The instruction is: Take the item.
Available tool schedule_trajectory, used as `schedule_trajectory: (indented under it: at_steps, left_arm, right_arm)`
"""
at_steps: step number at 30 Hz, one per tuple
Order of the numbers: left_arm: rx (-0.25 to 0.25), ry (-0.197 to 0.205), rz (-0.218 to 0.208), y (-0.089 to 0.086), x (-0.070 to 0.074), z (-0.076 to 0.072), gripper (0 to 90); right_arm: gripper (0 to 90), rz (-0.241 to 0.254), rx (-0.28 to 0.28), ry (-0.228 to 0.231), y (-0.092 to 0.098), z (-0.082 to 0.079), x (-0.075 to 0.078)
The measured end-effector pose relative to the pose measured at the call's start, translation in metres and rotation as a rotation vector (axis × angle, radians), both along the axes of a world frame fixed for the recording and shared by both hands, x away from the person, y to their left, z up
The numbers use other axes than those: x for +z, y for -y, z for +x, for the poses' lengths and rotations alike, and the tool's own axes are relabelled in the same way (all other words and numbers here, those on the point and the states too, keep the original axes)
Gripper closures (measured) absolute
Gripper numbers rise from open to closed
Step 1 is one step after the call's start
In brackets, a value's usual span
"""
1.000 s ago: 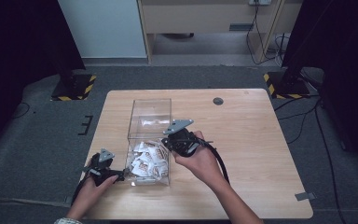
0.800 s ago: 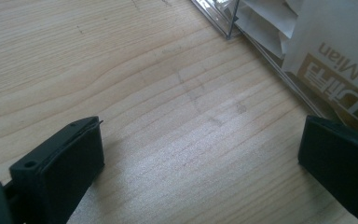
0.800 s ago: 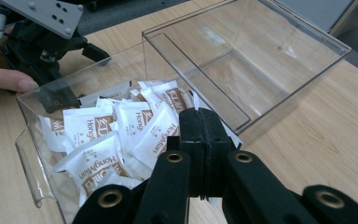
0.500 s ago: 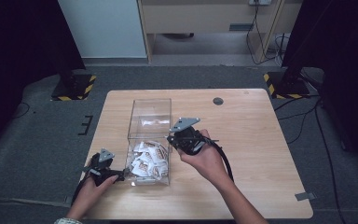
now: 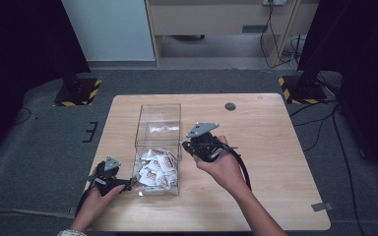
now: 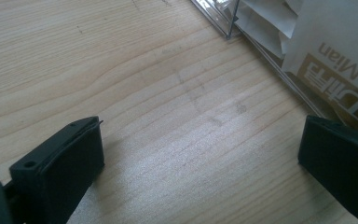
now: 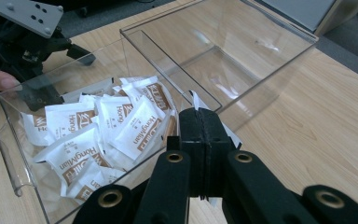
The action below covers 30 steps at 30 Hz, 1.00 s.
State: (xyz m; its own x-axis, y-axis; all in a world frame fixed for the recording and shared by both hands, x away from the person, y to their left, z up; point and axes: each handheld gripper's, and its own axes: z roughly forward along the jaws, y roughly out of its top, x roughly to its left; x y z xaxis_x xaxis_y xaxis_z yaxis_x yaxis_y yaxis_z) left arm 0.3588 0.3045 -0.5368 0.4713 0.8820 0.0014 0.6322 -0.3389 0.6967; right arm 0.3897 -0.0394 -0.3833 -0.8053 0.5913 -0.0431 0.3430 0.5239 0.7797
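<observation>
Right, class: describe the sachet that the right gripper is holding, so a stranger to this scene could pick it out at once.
Start at the wooden table and find the clear plastic box on it. Beside the box's right wall, the right gripper has its jaws shut on one white sachet. Unlike the other sachets piled loose inside the box, it is pinched, with just its edges showing.

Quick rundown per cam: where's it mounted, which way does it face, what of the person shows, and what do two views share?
High view: above the person's side, looking forward and down at the table; both forearms, left gripper, right gripper.
Left gripper view: low over the wood, jaws wide apart, facing the clear box corner.
Right gripper view: jaws shut on a sachet, facing the box; left gripper beyond.
Shared: the box and its sachets show in all three.
</observation>
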Motion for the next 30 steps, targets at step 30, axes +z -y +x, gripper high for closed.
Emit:
schedule_trajectory:
  at_steps: [30]
  left_arm:
    - [0.000, 0.000, 0.000, 0.000, 0.000, 0.000, 0.0]
  right_arm:
    - [89.8, -0.012, -0.134, 0.002, 0.050, 0.023, -0.010]
